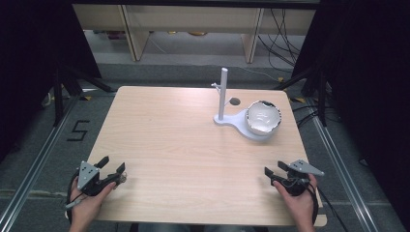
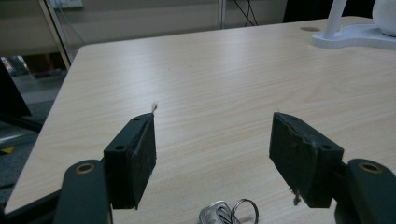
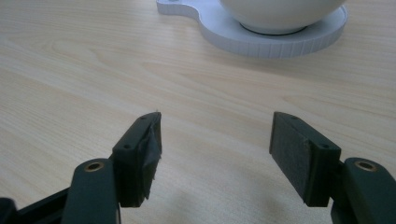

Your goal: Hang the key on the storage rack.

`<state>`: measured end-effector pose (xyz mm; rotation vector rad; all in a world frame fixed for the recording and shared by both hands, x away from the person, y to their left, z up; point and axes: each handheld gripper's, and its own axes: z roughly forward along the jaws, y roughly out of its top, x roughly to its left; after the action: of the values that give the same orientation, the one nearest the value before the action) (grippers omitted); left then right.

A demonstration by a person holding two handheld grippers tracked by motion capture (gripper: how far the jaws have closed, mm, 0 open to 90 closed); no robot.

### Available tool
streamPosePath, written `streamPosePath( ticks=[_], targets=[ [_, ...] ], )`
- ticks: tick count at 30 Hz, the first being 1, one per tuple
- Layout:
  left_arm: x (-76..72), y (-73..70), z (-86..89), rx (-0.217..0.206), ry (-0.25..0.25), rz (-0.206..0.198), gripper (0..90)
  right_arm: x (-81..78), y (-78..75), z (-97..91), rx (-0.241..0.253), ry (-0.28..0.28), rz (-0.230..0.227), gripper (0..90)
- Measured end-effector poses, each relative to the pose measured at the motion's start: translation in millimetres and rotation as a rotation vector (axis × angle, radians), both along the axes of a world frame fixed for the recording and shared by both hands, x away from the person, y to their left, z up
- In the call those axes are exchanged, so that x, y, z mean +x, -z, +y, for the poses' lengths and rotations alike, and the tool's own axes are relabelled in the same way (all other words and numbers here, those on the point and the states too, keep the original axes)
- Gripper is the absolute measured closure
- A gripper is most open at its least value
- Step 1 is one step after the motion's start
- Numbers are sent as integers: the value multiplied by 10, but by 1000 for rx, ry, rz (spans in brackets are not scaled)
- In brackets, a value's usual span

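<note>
A white bowl (image 1: pixel 263 117) rests on the round end of a white stand's base (image 1: pixel 240 125) at the back right of the wooden table (image 1: pixel 183 145); an upright post (image 1: pixel 223 94) rises from the base's other end. My left gripper (image 1: pixel 112 166) lies at the front left corner, open, with nothing between its jaws. In the left gripper view (image 2: pixel 215 135) a key on a ring (image 2: pixel 229 213) lies on the table just below the jaws. My right gripper (image 1: pixel 273 170) is at the front right, open and empty. The right gripper view (image 3: pixel 217 135) faces the bowl (image 3: pixel 280 11) and base (image 3: pixel 289 42).
A small dark round hole (image 1: pixel 235 101) sits in the tabletop behind the stand. Black curtains hang on both sides. Wooden furniture legs (image 1: pixel 133 34) and cables stand beyond the far edge. A "5" mark (image 1: pixel 78 130) is taped on the floor at left.
</note>
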<state>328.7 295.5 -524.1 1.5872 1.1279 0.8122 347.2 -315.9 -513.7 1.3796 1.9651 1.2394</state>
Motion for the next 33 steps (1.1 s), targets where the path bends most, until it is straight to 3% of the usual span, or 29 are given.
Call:
streamPosePath(
  ticks=[2, 5, 6, 7, 8, 9, 14, 17, 19, 21, 22, 23, 26, 27, 28, 29, 30, 31, 33],
  targets=[
    [13, -5, 7, 9, 5, 8, 315, 21, 4, -23, -19, -12, -22, 352],
    [30, -63, 18, 32, 20, 46, 328, 10, 7, 2, 4, 5, -11, 350],
    [37, -84, 16, 37, 32, 55, 328, 26, 6, -27, -10, -30, -28, 351],
    [45, -106, 14, 41, 45, 66, 328, 37, 15, -23, -36, -18, -30, 351],
    [52, -133, 10, 51, 56, 87, 328, 27, 5, -18, -36, -20, -21, 351],
    [92, -187, 9, 72, 91, 122, 327, -2, -7, 18, -6, -2, 11, 351],
    [199, -301, 8, 59, 139, 168, 379, 7, -4, 27, -25, 0, 19, 352],
    [286, -381, 0, 91, 157, 203, 379, -5, -12, 19, -31, 3, 23, 352],
    [352, -423, -5, 106, 177, 261, 377, -2, -10, 20, -20, 2, 14, 353],
    [421, -473, 9, 157, 218, 327, 381, 31, 4, -4, -34, -19, -15, 355],
    [452, -492, 13, 182, 230, 354, 388, 28, 0, -5, -44, -17, -5, 356],
    [483, -511, 8, 196, 239, 378, 393, 39, 8, -1, -27, -28, -9, 356],
    [576, -567, -7, 253, 269, 424, 405, 28, -3, 11, -41, -27, 2, 357],
    [649, -588, -23, 274, 299, 499, 410, 34, 2, 19, -41, -30, -4, 360],
    [649, -588, -23, 274, 299, 499, 413, 34, 2, 19, -41, -30, -4, 360],
    [714, -571, -54, 282, 318, 544, 422, 25, -7, 19, -53, -29, 9, 361],
    [714, -571, -54, 282, 318, 544, 433, 25, -7, 19, -53, -29, 9, 361],
    [750, -574, -53, 327, 342, 578, 434, 31, 2, 21, -48, -28, -6, 360],
    [811, -580, -73, 372, 373, 642, 436, 26, -3, 19, -58, -24, -1, 360]
  ],
)
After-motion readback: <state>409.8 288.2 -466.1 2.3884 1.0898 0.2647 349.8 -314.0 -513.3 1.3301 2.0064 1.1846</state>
